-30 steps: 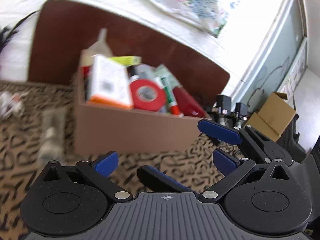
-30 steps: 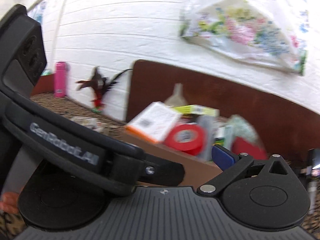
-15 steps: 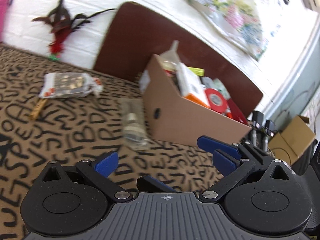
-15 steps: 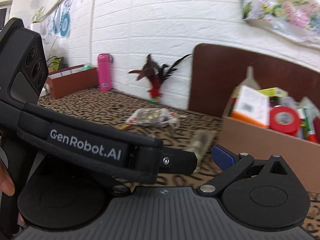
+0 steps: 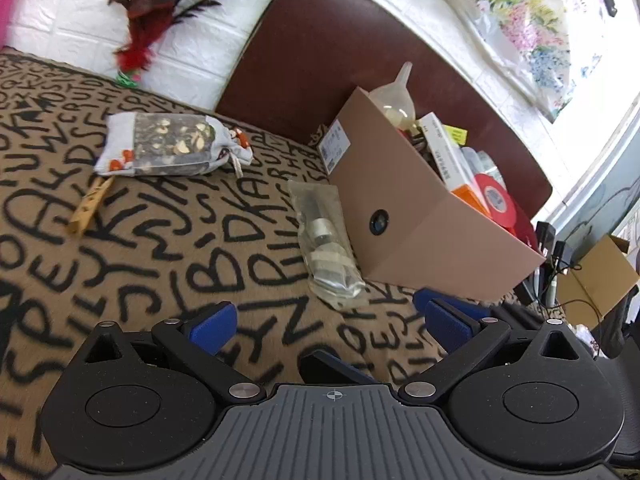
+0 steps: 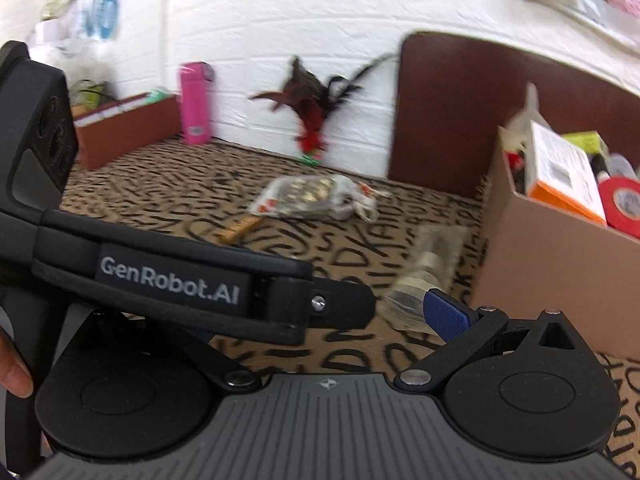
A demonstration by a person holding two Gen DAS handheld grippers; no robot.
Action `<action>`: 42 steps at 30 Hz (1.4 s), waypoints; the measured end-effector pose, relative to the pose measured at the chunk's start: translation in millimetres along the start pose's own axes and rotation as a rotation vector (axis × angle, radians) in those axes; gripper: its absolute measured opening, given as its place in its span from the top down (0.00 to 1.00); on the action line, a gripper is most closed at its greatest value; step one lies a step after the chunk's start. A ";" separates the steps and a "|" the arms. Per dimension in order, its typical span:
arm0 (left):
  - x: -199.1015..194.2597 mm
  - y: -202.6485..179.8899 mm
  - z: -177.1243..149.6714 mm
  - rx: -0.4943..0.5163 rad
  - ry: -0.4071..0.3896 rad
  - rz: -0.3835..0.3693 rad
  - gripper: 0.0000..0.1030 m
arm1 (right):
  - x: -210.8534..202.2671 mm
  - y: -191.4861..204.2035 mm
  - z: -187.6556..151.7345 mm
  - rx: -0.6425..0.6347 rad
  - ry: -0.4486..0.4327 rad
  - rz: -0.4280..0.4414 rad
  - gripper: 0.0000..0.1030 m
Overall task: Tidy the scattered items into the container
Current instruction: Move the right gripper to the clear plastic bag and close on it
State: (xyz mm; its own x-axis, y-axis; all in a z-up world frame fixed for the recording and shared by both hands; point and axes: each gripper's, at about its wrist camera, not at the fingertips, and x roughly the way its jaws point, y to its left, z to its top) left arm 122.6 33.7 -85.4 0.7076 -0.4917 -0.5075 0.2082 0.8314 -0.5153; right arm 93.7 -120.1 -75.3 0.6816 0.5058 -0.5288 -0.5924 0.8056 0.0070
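Note:
A cardboard box (image 5: 404, 216) full of items stands on the lettered brown cloth; it also shows in the right wrist view (image 6: 552, 280). A clear packet of metal parts (image 5: 326, 240) lies beside the box's left wall, also seen in the right wrist view (image 6: 424, 272). A snack bag (image 5: 168, 144) and a wooden clothespin (image 5: 90, 204) lie further left. My left gripper (image 5: 328, 320) is open and empty, just short of the packet. My right gripper (image 6: 320, 320) is open; the left gripper's body (image 6: 160, 276) hides its left finger.
A red feather toy (image 5: 140, 20) leans on the white brick wall. A dark brown board (image 5: 360, 60) stands behind the box. A pink bottle (image 6: 196, 104) and a brown tray (image 6: 124, 132) sit at the far left. A small carton (image 5: 596, 280) sits off the right edge.
Both grippers have swung left, away from the box top, toward the cloth. The packet, snack bag and clothespin have come into view. Both grippers stay open.

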 end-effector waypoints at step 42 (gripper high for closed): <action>33.2 -30.7 -20.2 0.007 0.256 -0.071 0.49 | -8.5 -51.9 -49.2 0.225 0.160 -0.045 0.45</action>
State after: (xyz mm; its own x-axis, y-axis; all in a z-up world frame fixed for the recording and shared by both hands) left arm 126.1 -13.3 -100.4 0.4972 -0.5980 -0.6286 0.2566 0.7934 -0.5519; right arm 97.5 -181.4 -113.0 0.6180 0.4272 -0.6600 -0.4405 0.8835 0.1593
